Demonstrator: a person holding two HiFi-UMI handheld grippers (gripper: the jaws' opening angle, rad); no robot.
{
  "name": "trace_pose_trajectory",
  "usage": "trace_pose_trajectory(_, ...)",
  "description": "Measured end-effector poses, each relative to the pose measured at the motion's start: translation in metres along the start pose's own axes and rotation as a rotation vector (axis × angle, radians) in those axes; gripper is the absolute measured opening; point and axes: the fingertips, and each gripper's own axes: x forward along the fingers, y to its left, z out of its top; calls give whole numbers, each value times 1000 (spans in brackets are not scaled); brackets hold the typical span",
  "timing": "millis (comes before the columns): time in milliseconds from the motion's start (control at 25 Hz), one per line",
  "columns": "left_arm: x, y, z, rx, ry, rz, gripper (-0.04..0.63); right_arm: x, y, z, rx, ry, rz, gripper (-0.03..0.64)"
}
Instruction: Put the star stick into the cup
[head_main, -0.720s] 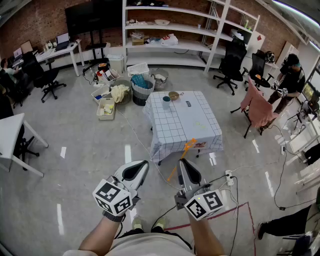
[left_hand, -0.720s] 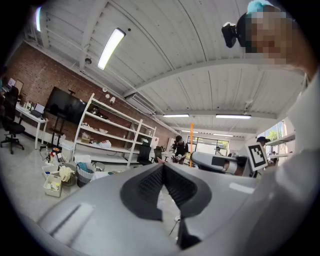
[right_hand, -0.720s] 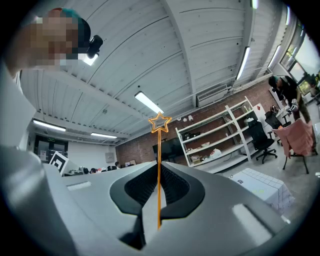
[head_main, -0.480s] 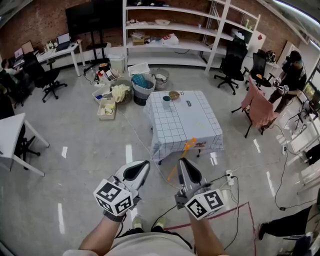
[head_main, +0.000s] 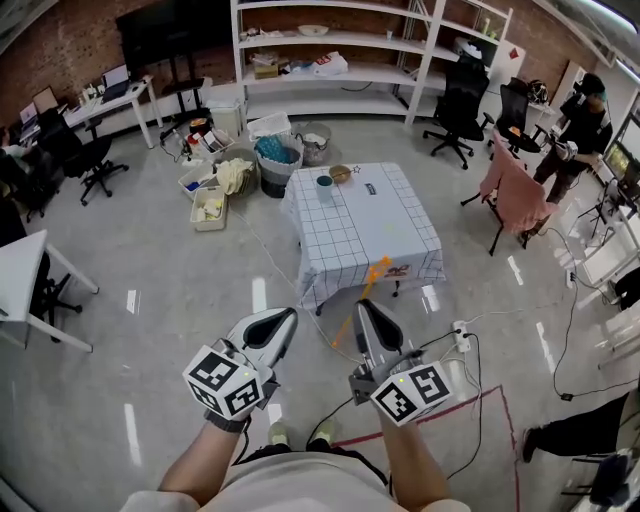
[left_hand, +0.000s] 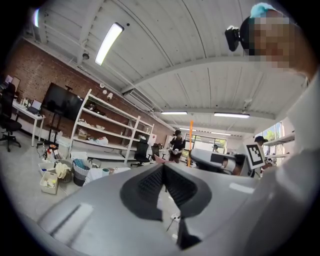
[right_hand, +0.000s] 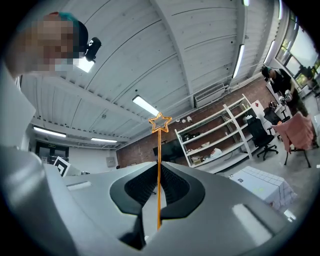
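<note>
My right gripper (head_main: 367, 312) is shut on the thin orange star stick (head_main: 358, 298), which slants up and away from its jaws. In the right gripper view the stick (right_hand: 159, 170) rises from between the jaws (right_hand: 159, 167) to a star outline at its top. My left gripper (head_main: 282, 320) is shut and empty, level with the right one; in its own view its pads (left_hand: 150, 182) meet with nothing between them. A teal cup (head_main: 324, 184) stands far ahead, at the far left corner of a table (head_main: 385, 240) with a checked cloth. Both grippers are held over the floor, well short of the table.
A brown bowl (head_main: 341, 174) sits beside the cup. Bins and baskets (head_main: 275, 160) stand left of the table, with shelves (head_main: 340, 60) behind. A pink-draped chair (head_main: 515, 205) is at the right. Cables and a power strip (head_main: 462, 338) lie on the floor near my right gripper.
The head view has shifted a little, so the table sits slightly higher in the picture. Both grippers keep the same pose, and the stick stays in the right one.
</note>
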Motion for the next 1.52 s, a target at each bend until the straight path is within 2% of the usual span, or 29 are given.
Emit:
trace_pose_trajectory(320,33,-12,2,-11,-2,-14,6,-20,-40,21,19,-55,-27,29)
trace_pose_trajectory(680,63,1,-6,-41,36,-11,6,-19,-83,19,51,-48,-89,29)
trace_pose_trajectory(840,75,33,-3,-52,30,-13,6,10,-91,13,42,-43,-99,29)
trace_pose_trajectory(1080,99,108,9,-43,31,-34,6,87,-100,-4,28,-27,-129,29)
trace_pose_trajectory(1320,122,182,27,-48,36,-85,6,171,-101,-16,4,-17,-165,29)
trace_pose_trajectory(1520,139,228,36,-41,47,-138,6,225,-105,-25,-22,-30,-211,29)
